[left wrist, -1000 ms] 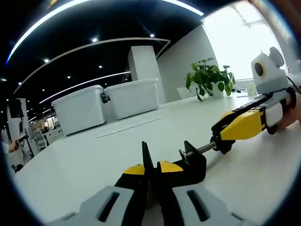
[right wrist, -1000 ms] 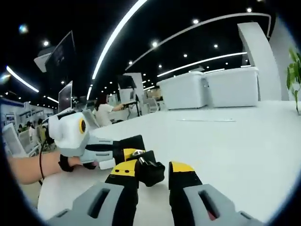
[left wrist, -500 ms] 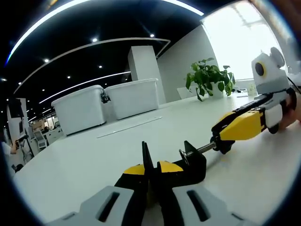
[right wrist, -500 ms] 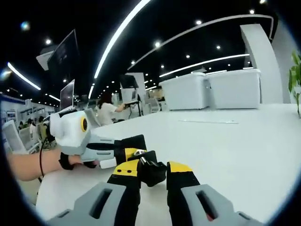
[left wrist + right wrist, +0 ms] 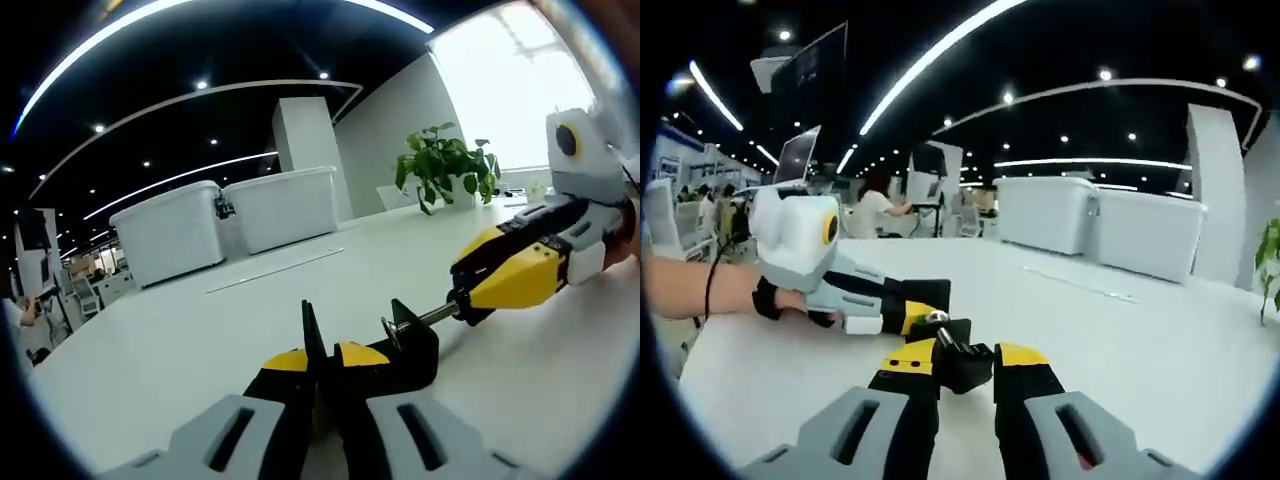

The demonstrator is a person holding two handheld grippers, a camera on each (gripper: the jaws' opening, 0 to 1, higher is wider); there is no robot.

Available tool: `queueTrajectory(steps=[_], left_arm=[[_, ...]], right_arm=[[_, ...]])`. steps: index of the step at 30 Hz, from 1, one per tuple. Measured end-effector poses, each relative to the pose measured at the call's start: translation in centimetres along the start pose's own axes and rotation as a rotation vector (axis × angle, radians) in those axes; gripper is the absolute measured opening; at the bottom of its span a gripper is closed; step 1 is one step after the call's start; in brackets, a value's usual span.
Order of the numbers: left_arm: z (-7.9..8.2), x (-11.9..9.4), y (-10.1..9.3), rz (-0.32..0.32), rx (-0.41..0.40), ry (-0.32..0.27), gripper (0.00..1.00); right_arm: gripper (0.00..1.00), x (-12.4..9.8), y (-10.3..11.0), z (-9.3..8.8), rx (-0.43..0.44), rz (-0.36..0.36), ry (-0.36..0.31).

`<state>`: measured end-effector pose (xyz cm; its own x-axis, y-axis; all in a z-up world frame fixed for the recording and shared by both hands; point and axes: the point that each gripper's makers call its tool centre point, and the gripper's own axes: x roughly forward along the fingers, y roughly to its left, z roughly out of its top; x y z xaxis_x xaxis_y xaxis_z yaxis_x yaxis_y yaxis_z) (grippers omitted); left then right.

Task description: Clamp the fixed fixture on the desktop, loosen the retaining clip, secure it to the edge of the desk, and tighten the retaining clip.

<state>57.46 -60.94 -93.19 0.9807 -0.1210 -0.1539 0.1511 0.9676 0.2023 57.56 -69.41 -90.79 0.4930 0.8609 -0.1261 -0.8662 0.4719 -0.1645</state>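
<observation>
Both views sit low, just above the white surface (image 5: 150, 350). The left gripper view faces the storage bins (image 5: 225, 220) and plant (image 5: 440, 165); the right gripper view looks across toward the same bins (image 5: 1110, 225). Each sees the other's tongs close by.

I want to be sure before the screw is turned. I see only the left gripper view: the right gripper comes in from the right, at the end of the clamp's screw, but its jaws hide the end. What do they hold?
Observer: In the right gripper view, the right gripper has its jaws shut on a black knob, low over the white desk.
Operator: Thank you. What is behind the left gripper on that side?
Observer: A hand holds the left gripper from the view's left.
Operator: Is anyone else near?
Observer: A seated person is at another desk, well beyond ours.
</observation>
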Motion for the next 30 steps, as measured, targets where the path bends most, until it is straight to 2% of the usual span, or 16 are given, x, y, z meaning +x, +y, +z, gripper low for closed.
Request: queueTrajectory(steps=[6, 8, 11, 14, 24, 30], left_arm=[[0.0, 0.0, 0.1, 0.004, -0.001, 0.0, 0.08], [0.0, 0.0, 0.1, 0.004, -0.001, 0.0, 0.08], [-0.1, 0.0, 0.1, 0.005, -0.001, 0.001, 0.08], [-0.1, 0.0, 0.2, 0.008, -0.002, 0.002, 0.08], [0.0, 0.0, 0.2, 0.01, -0.001, 0.001, 0.08], [0.0, -0.2, 0.0, 0.01, 0.0, 0.001, 0.08]], right_arm=[[0.2, -0.5, 0.4, 0.0, -0.039, -0.007, 0.0], [0.2, -0.7, 0.7, 0.1, -0.097, -0.012, 0.001], [0.2, -1.2, 1.5, 0.3, -0.241, -0.025, 0.003], [0.2, -1.4, 2.0, 0.3, -0.345, -0.038, 0.005], [0.2, -1.0, 1.7, 0.3, -0.371, -0.037, 0.012], [0.2, -0.7, 1.6, 0.2, -0.442, -0.042, 0.015]])
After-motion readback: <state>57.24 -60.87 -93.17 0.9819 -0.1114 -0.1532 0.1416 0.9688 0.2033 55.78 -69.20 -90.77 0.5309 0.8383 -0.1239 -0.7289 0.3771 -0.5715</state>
